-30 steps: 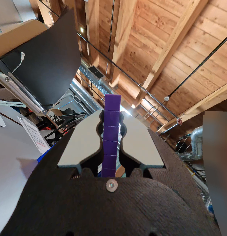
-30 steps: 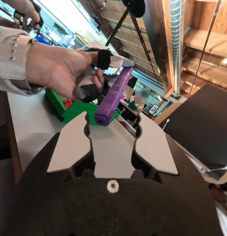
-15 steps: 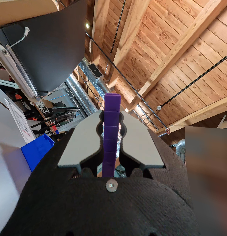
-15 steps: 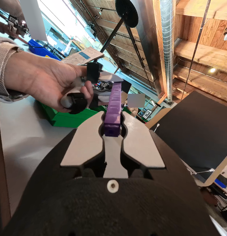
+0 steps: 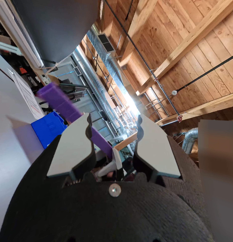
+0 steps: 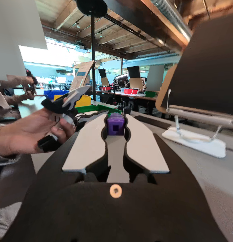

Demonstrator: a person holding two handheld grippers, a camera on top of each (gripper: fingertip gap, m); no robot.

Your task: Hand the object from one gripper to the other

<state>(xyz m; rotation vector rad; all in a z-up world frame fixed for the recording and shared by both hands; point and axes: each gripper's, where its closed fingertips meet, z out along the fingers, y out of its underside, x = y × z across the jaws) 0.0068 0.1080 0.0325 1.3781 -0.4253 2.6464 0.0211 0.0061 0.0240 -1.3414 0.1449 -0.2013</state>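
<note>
The object is a long purple bar of joined cubes (image 6: 115,127). My right gripper (image 6: 115,115) is shut on its near end, and I see the bar end-on, pointing away over the table. My left gripper (image 5: 114,116) is open and empty. In the left wrist view the bar (image 5: 58,99) slants up to the left behind my left finger, outside the jaws, and a white finger of the right gripper (image 5: 116,157) shows at its lower end. In the right wrist view a hand (image 6: 24,133) holds the left gripper, whose fingers (image 6: 76,95) stand apart, left of the bar.
A green tray (image 6: 97,108) and a yellow bin (image 6: 84,100) stand on the grey table (image 6: 205,170) beyond the bar. A black panel on a white stand (image 6: 191,142) is at the right. A blue bin (image 5: 47,129) and a paper sheet (image 5: 25,94) are at the left. One gripper's finger ends stand about 11 centimetres off the other's.
My left gripper has opened and let go of the bar. The right gripper, shut on it since half a second ago, has carried it out of the left jaws and tilted level with the table.
</note>
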